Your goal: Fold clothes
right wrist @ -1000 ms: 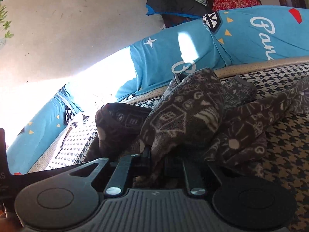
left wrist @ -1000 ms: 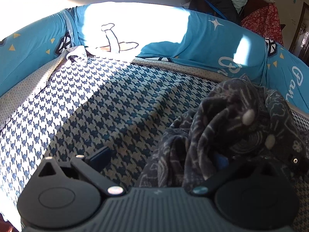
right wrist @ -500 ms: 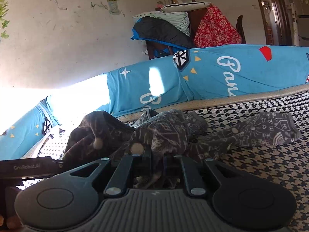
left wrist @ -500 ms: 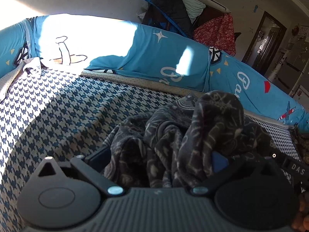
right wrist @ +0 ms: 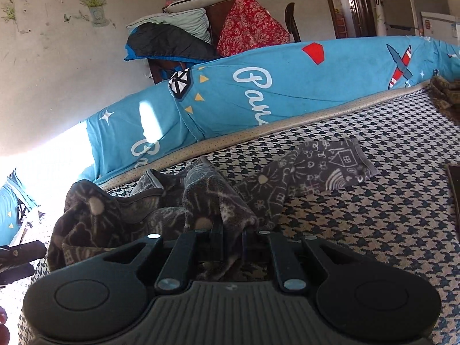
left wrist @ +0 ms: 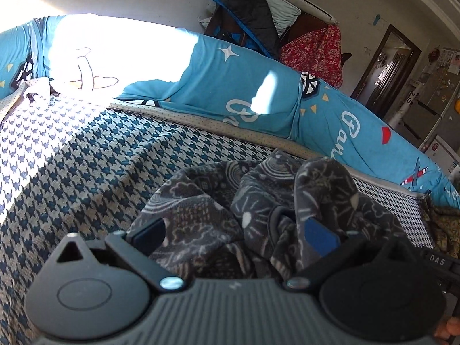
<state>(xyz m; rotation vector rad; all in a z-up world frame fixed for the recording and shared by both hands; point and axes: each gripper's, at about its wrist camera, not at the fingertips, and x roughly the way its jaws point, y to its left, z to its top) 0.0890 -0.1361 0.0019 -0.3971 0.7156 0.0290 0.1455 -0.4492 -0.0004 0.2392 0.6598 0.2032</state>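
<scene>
A dark grey fleece garment point(left wrist: 258, 201) with white doodle print lies bunched on the houndstooth bed cover point(left wrist: 72, 158). My left gripper point(left wrist: 235, 231) is open, its fingers wide apart with folds of the garment between them. In the right wrist view the same garment point(right wrist: 207, 192) is bunched at the left, and one end point(right wrist: 330, 164) lies flat to the right. My right gripper point(right wrist: 232, 234) is shut on a fold of the garment, low over the cover.
A blue padded bumper point(left wrist: 230, 86) with white lettering rims the bed's far side; it also shows in the right wrist view point(right wrist: 273, 92). Piled bedding and a red floral cloth point(right wrist: 250, 28) stand behind it. A brown patterned cloth point(right wrist: 445, 95) lies at the far right.
Both grippers have swung right and lowered. The garment, lifted high a second ago, has come down onto the cover and one end has spread flat. The left fingers now straddle the cloth.
</scene>
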